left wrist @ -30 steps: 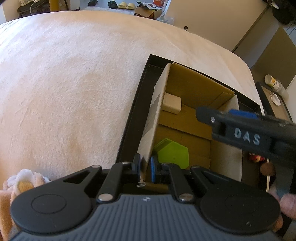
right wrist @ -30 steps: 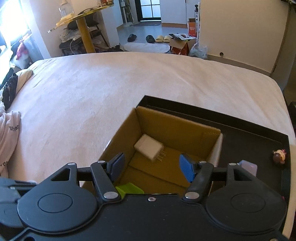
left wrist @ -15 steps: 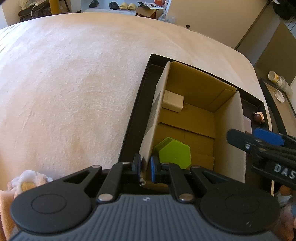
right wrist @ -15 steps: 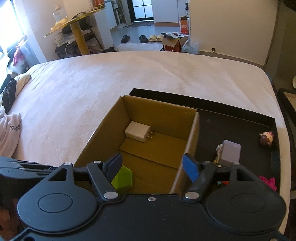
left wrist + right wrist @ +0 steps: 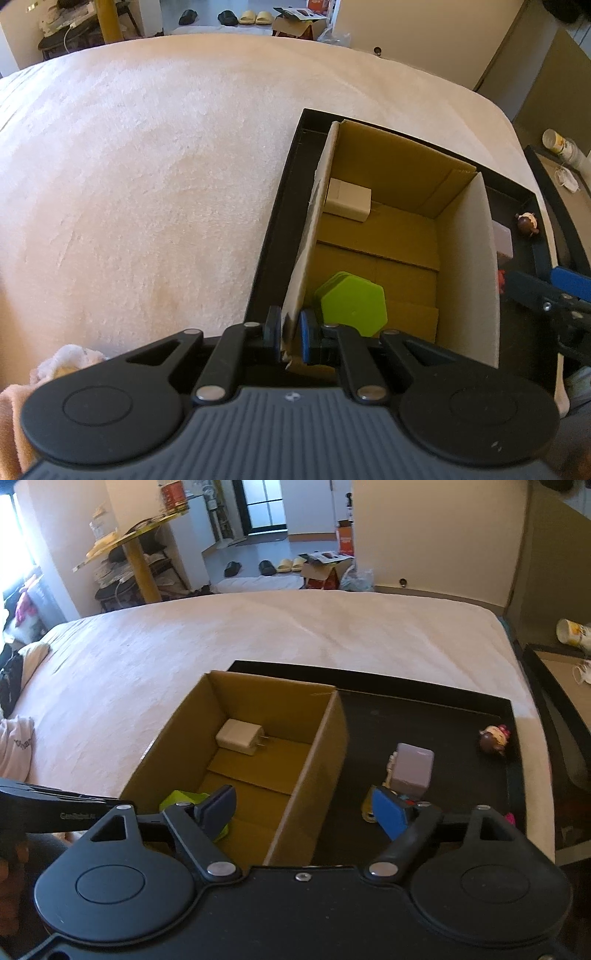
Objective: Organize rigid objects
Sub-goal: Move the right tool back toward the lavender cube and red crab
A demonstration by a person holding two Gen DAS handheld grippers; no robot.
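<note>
An open cardboard box (image 5: 388,173) (image 5: 273,698) stands in the left part of a black tray (image 5: 273,229) (image 5: 443,716). Inside it lie a white charger (image 5: 347,199) (image 5: 240,736) and a green hexagonal piece (image 5: 352,304) (image 5: 181,799). My left gripper (image 5: 289,332) is shut on the box's left wall near its front corner. My right gripper (image 5: 303,812) hovers over the box's right wall with its jaws opening and nothing pressed between the pads. On the tray right of the box sit a lilac block (image 5: 412,770) and a small figurine (image 5: 493,738) (image 5: 528,223).
The tray rests on a cream bed cover (image 5: 147,166). Small yellow and red items (image 5: 369,808) lie beside the lilac block, and a pink piece (image 5: 509,818) at the tray's right rim. A side table with a cup (image 5: 572,631) stands to the right. Clothes (image 5: 14,738) lie at the far left.
My right gripper has moved right, from over the box's inside to over its right wall, and its jaws have widened. The left gripper keeps its grip on the box wall.
</note>
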